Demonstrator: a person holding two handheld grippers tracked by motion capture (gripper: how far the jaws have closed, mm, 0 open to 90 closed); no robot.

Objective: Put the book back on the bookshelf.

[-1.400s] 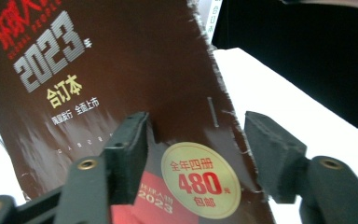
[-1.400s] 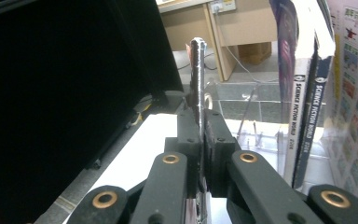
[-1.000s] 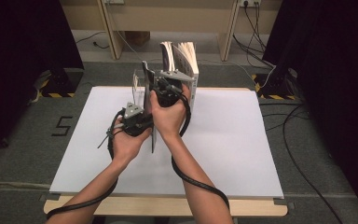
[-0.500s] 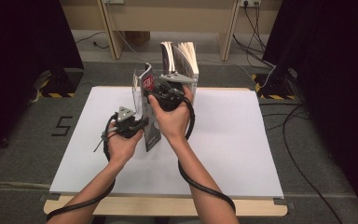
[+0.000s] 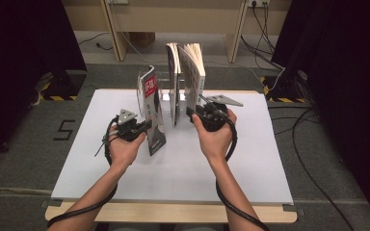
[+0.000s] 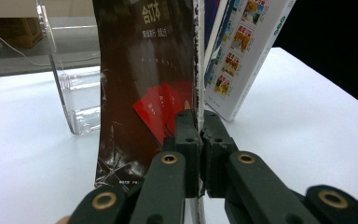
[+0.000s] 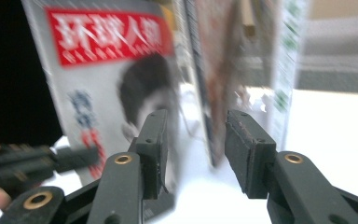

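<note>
Standing magazine (image 6: pixel 144 84) clamped edgewise in left gripper (image 6: pixel 199 123), right gripper (image 7: pixel 193 140) released, seemingly empty.

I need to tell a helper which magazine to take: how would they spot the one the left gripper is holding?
On the white table, look left of the clear acrylic stand with upright books. The magazine stands on edge outside it, clamped along one edge by the left gripper. Unlike its neighbours, it has a red title block.

The high view looks forward and down over the white table (image 5: pixel 101 159) from the person's side. The left gripper view sits close behind a dark magazine (image 6: pixel 144 84), facing its cover. The right gripper view, blurred, apparently faces that same magazine (image 7: pixel 107 79) from nearby.
</note>
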